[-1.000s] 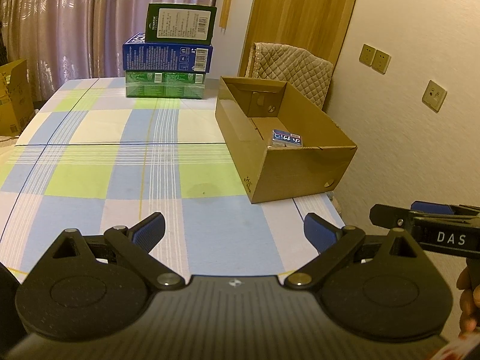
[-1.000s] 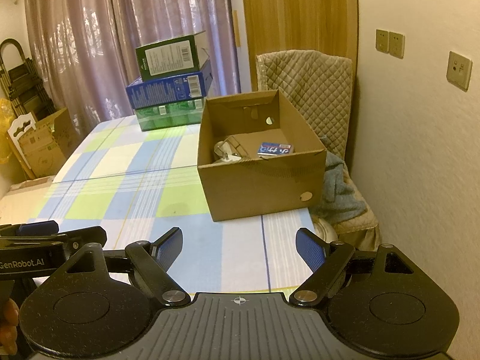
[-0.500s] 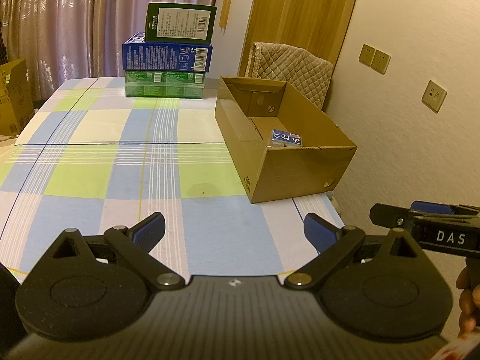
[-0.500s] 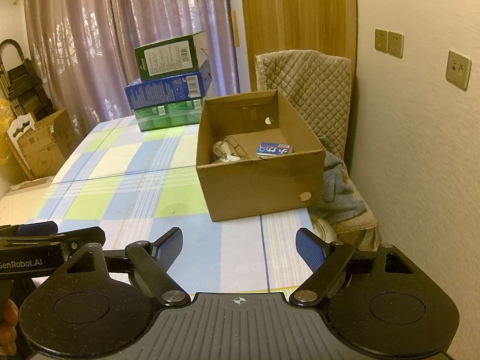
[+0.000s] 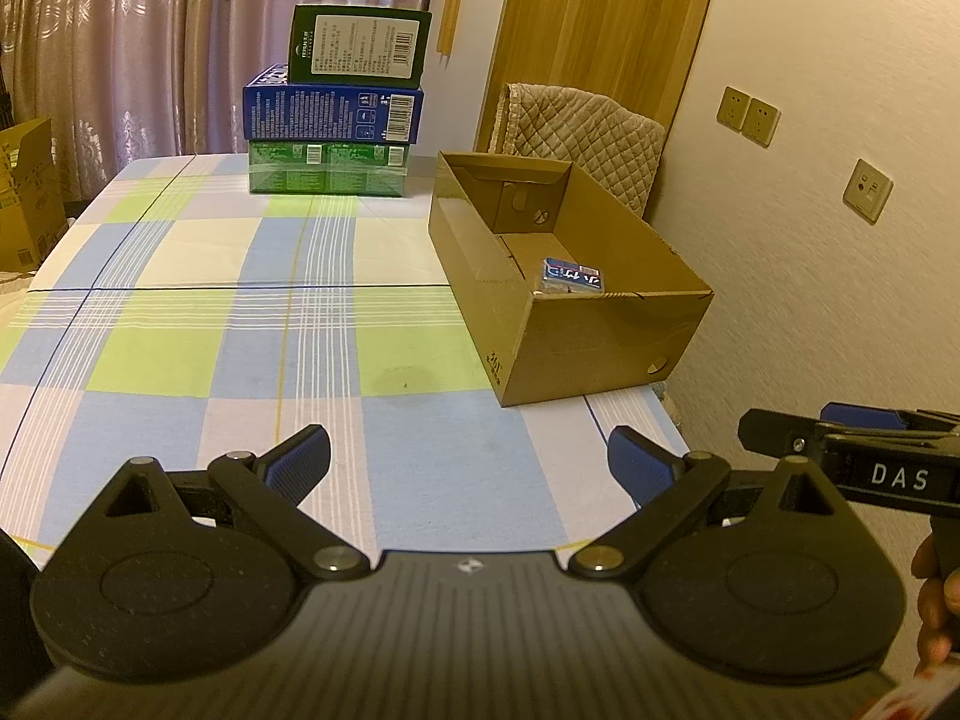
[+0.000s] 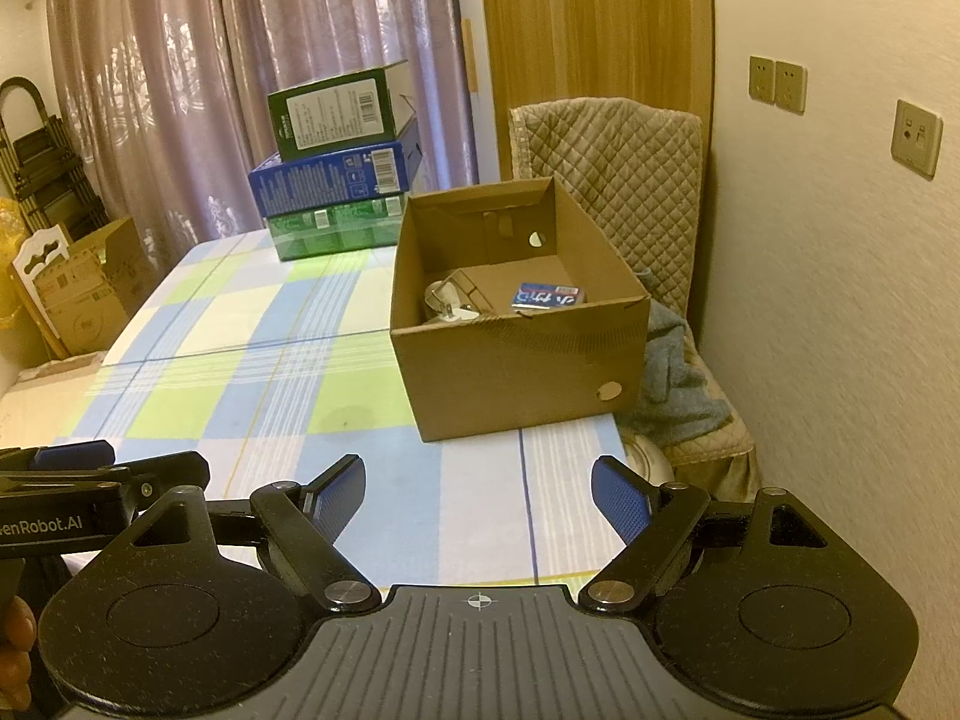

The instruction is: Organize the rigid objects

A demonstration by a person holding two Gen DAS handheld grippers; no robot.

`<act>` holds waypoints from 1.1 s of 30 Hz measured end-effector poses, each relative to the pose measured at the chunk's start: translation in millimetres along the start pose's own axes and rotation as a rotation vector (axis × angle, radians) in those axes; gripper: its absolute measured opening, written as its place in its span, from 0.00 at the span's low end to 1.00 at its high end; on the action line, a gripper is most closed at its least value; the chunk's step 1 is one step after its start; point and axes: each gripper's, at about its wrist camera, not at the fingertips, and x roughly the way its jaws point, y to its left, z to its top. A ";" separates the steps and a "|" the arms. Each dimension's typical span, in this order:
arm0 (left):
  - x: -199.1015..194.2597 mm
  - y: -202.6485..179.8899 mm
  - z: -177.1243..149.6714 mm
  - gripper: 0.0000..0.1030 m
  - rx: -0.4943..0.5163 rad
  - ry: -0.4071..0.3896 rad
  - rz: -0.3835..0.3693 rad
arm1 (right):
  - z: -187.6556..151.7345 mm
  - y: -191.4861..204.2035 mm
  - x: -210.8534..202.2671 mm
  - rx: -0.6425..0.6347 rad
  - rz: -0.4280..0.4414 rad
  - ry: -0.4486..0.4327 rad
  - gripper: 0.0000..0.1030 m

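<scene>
Blue-padded, the left gripper [image 5: 468, 462] and the right gripper [image 6: 477, 489] both stood wide apart and empty above the near edge of the checked table [image 5: 180, 360]. Further out, toward the right edge, sat the open cardboard box [image 6: 516, 372], with a small blue packet [image 6: 547, 295] and a pale object [image 6: 447, 303] that I could not identify inside. At the far edge, three boxes [image 5: 333, 120] were stacked, the top one on its side. If those were next, a reach across could nudge the stack and topple the upper box, since it perched narrowly.
</scene>
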 end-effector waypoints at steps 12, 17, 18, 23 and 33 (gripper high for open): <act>1.2 -1.0 -0.4 0.95 0.002 0.002 -0.002 | 0.5 -1.2 0.6 -0.001 0.001 -0.001 0.77; 1.2 -0.5 -0.1 0.95 0.002 0.001 -0.002 | 0.4 -1.1 0.6 -0.001 0.000 0.000 0.77; 1.3 -0.7 -0.2 0.95 0.002 0.001 -0.002 | 0.5 -1.1 0.6 -0.001 0.000 0.000 0.77; 2.0 -1.0 -0.1 0.95 0.001 0.003 -0.002 | 0.5 -1.2 0.7 -0.002 0.001 0.000 0.77; 6.3 -1.2 -0.7 0.95 0.001 0.004 -0.005 | -0.8 -2.4 2.2 -0.002 0.002 0.001 0.77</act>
